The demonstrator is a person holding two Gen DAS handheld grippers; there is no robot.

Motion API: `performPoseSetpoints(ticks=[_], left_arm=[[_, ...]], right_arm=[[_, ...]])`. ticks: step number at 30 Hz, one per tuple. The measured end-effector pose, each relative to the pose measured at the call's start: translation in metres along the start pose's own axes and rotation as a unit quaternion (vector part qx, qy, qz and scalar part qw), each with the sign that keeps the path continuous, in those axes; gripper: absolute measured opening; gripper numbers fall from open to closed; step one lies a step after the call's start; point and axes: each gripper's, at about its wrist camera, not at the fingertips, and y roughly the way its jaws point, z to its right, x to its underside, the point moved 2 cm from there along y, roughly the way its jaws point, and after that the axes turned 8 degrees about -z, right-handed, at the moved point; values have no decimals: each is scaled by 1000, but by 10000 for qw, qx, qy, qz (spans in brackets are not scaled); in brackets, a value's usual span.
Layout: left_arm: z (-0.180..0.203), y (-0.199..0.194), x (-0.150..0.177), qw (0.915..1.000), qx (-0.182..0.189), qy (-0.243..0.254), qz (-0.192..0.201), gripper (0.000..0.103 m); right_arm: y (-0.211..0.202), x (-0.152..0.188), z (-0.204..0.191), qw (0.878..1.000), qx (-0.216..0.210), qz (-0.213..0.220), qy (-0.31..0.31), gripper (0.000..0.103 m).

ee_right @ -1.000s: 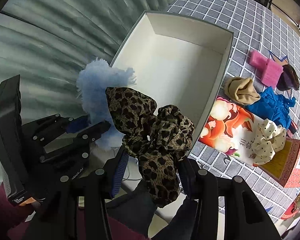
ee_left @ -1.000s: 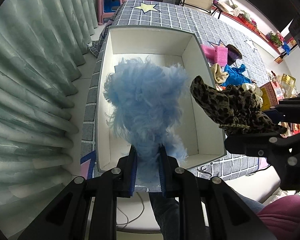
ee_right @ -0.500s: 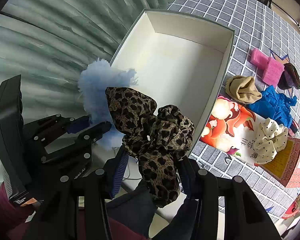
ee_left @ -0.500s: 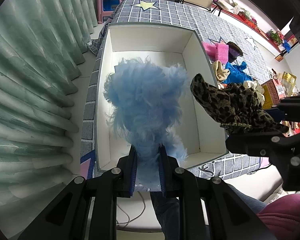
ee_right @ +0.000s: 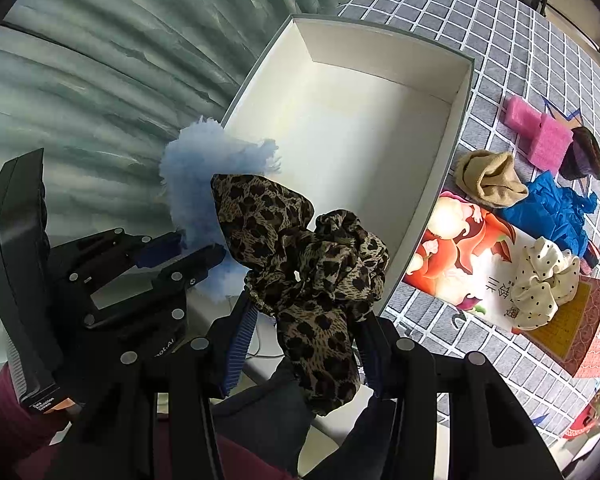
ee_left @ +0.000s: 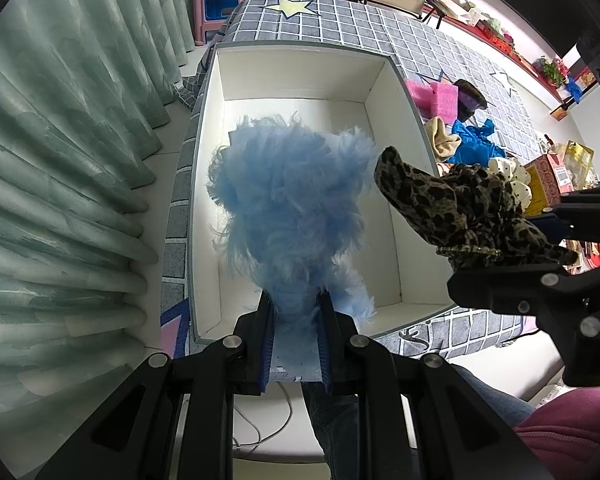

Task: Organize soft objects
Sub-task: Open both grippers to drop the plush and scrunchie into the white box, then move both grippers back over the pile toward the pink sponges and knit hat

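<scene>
Two grippers unmoved above white box's (ee_left: 300, 68) near edge: left gripper (ee_left: 296, 316) clamps blue fluffy scrunchie (ee_left: 292, 200), right gripper (ee_right: 304, 320) pinches leopard scrunchie (ee_right: 300, 256); release pending.

Pleated green curtain (ee_left: 60, 160) along the left, pale floor (ee_left: 172, 120) below. Grey grid cloth (ee_left: 340, 20) with a yellow star (ee_left: 288, 6) over the table. Pink stool (ee_left: 216, 4) far left, cluttered shelf (ee_left: 500, 36) far right.
</scene>
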Motion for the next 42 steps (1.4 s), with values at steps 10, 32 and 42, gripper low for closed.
performPoseSetpoints(ticks=[10, 32, 42], left_arm=[[1, 0, 0, 10000, -45, 20, 33, 30], [-8, -17, -21, 9981, 487, -309, 207, 103], [54, -56, -75, 9946, 539, 744, 491, 103]], right_arm=[[1, -1, 0, 10000, 0, -7, 7, 50], [-27, 1, 7, 9983, 222, 402, 353, 102], [-122, 27, 80, 9824, 329, 1150, 1432, 102]])
